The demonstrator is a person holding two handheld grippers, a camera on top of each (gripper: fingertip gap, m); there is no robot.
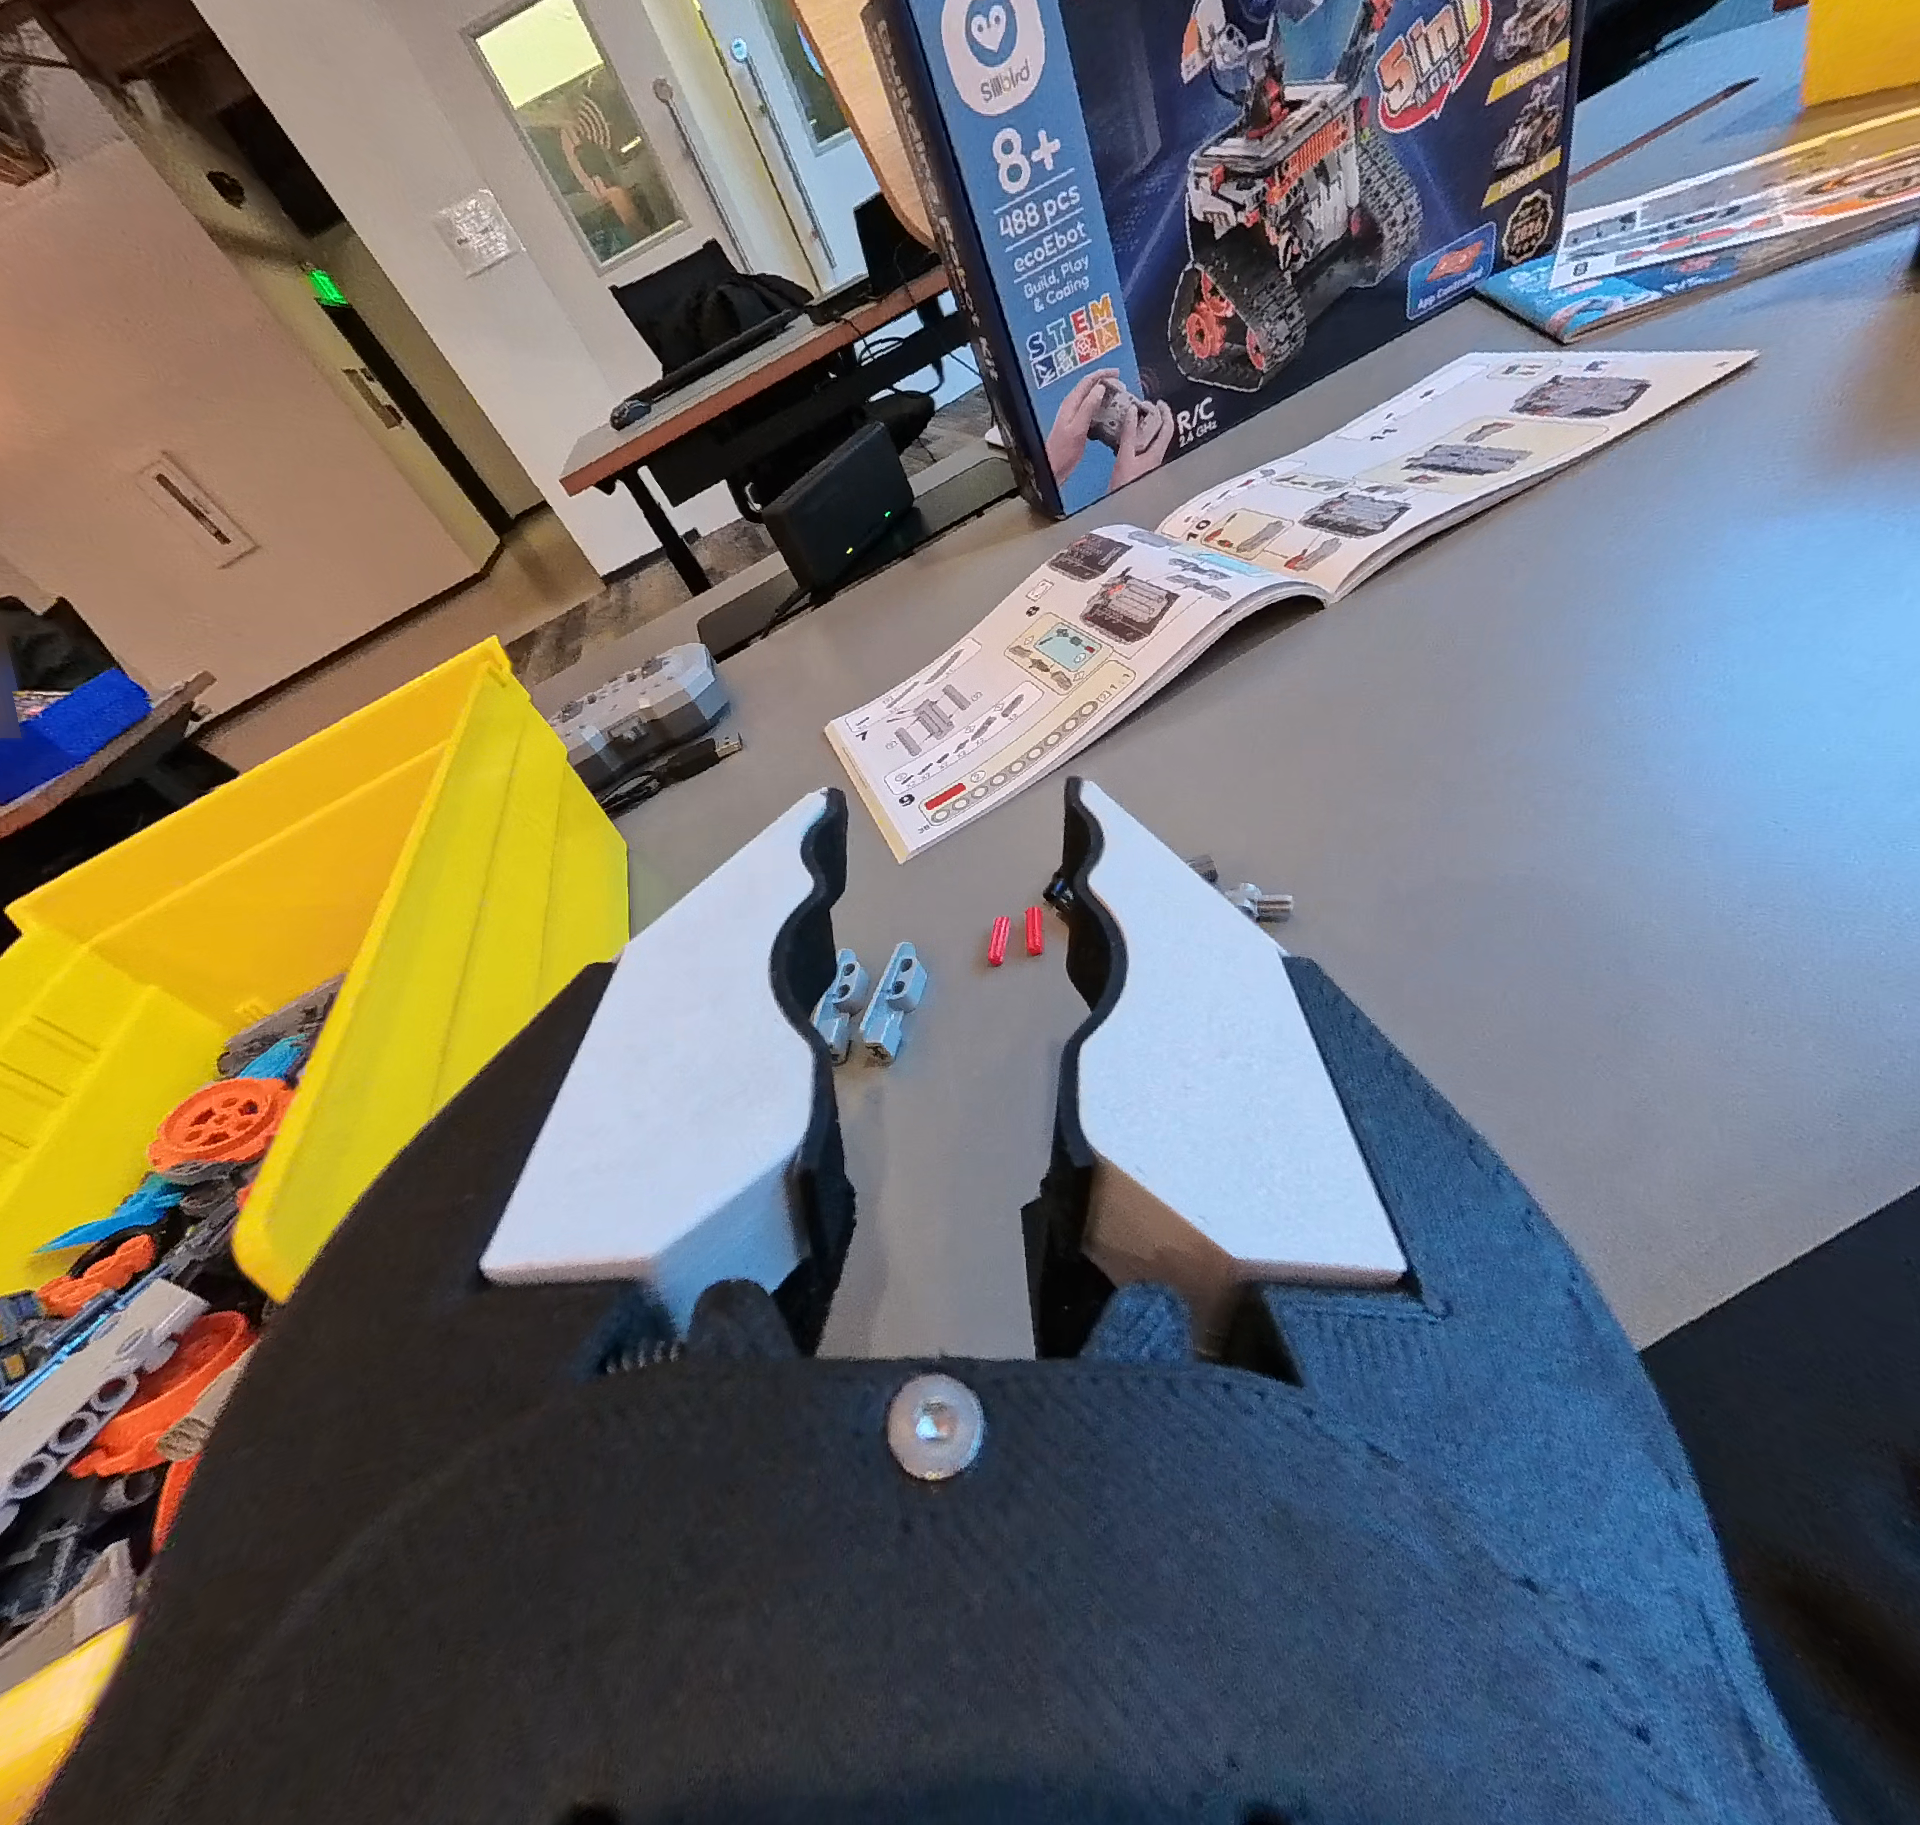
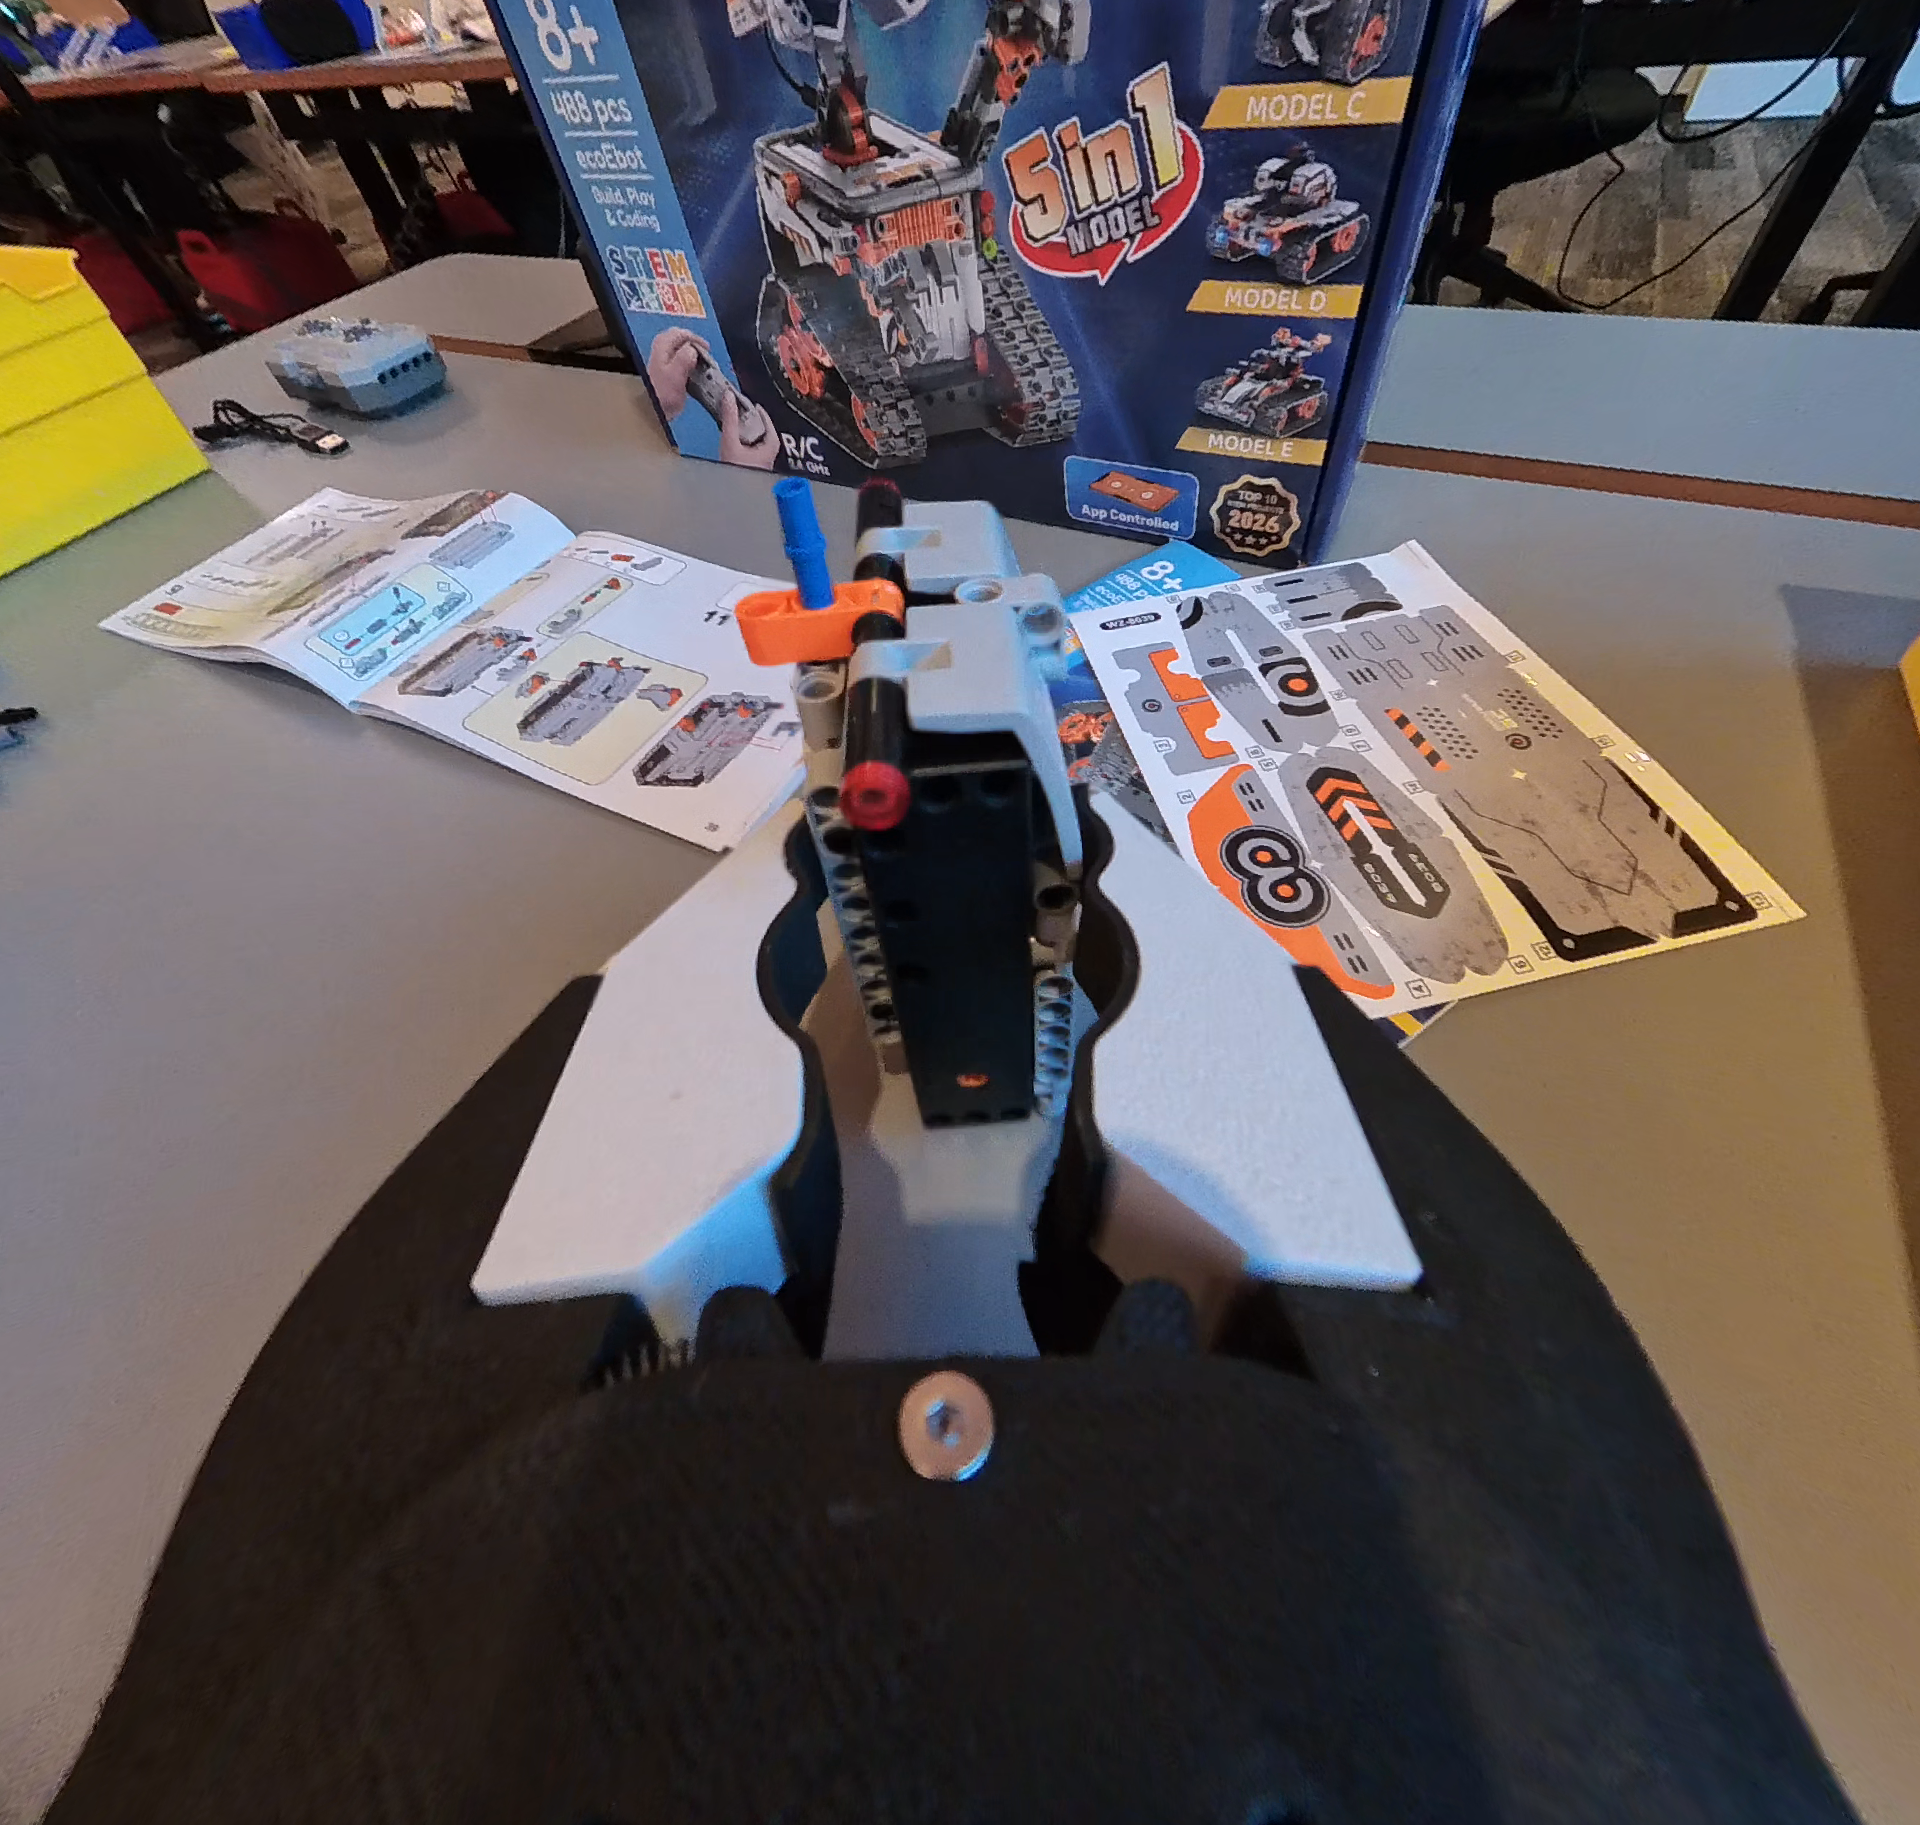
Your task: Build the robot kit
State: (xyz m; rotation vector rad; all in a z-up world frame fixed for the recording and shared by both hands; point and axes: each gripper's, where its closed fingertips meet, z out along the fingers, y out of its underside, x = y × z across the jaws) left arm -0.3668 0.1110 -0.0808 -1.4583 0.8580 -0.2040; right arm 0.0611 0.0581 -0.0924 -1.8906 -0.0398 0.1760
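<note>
My left gripper (image 1: pixel 951 819) is open and empty, low over the grey table (image 1: pixel 1558 840). Between its fingers lie two small grey connector pieces (image 1: pixel 873 1001) and two short red pins (image 1: pixel 1016 937). A small black pin (image 1: pixel 1058 887) sits by the right finger, and more grey pins (image 1: pixel 1257 900) lie just beyond it. My right gripper (image 2: pixel 940 840) is shut on a grey-and-black brick assembly (image 2: pixel 945 840) held upright above the table. An orange beam (image 2: pixel 810 617), a blue pin (image 2: pixel 802 539) and a red bush (image 2: pixel 873 796) stick out of the assembly.
A yellow bin (image 1: pixel 312 944) of loose orange and grey parts stands at the left. An open instruction booklet (image 1: pixel 1195 612), the blue kit box (image 1: pixel 1247 196), a sticker sheet (image 2: pixel 1434 778), and a grey battery box (image 2: pixel 353 367) with a black cable (image 2: pixel 270 430) lie on the table.
</note>
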